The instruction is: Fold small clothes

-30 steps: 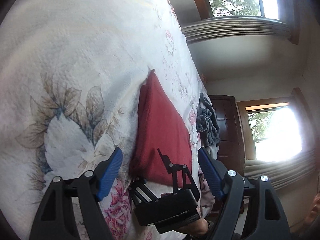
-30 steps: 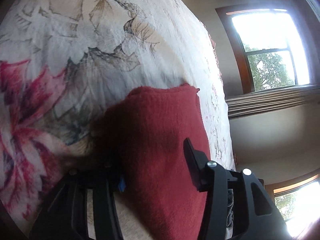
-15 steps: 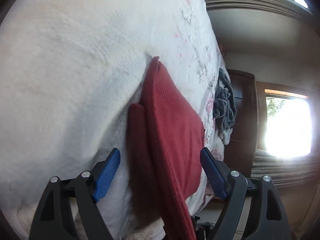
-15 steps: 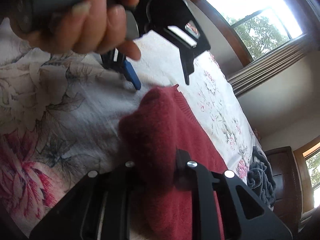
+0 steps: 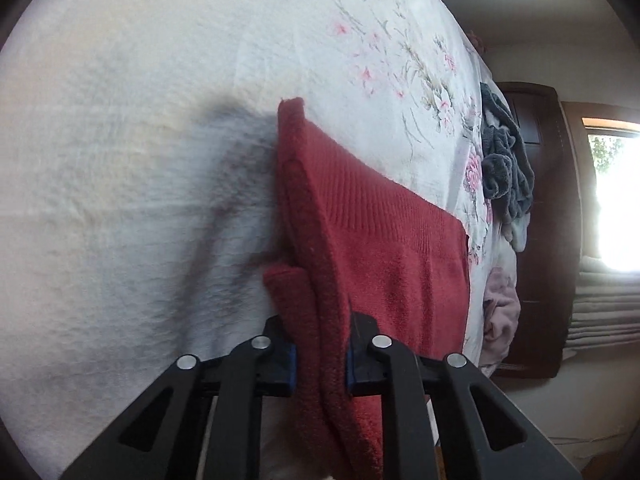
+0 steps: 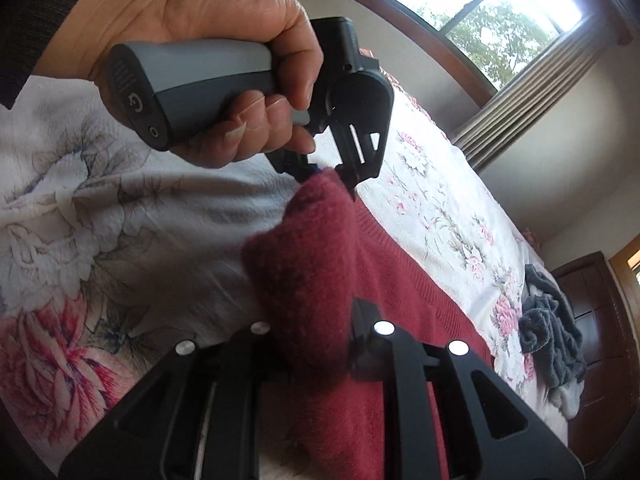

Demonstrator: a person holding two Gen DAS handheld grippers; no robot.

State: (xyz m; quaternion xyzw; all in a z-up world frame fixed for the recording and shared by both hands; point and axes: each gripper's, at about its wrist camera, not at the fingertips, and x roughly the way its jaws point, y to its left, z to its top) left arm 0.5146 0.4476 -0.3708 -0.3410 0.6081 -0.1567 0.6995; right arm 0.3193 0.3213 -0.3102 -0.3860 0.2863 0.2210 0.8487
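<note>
My left tongs [image 5: 320, 354] and right tongs [image 6: 316, 346] each clamp an edge of the red knit [image 5: 384, 240] lifted off the bed [image 5: 120, 160], mid-fold; next, I judge, carry both corners across evenly.

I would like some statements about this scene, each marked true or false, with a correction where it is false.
1. The left gripper is shut on the red knitted garment. True.
2. The right gripper is open and holds nothing. False: it is shut on a bunched part of the same garment.
3. A dark grey cloth lies on the floral bedspread beyond the garment. True.
4. The garment lies flat and spread out. False: both grippers pinch up its edge.
5. A bare hand holds the left gripper's grey handle. True.
</note>
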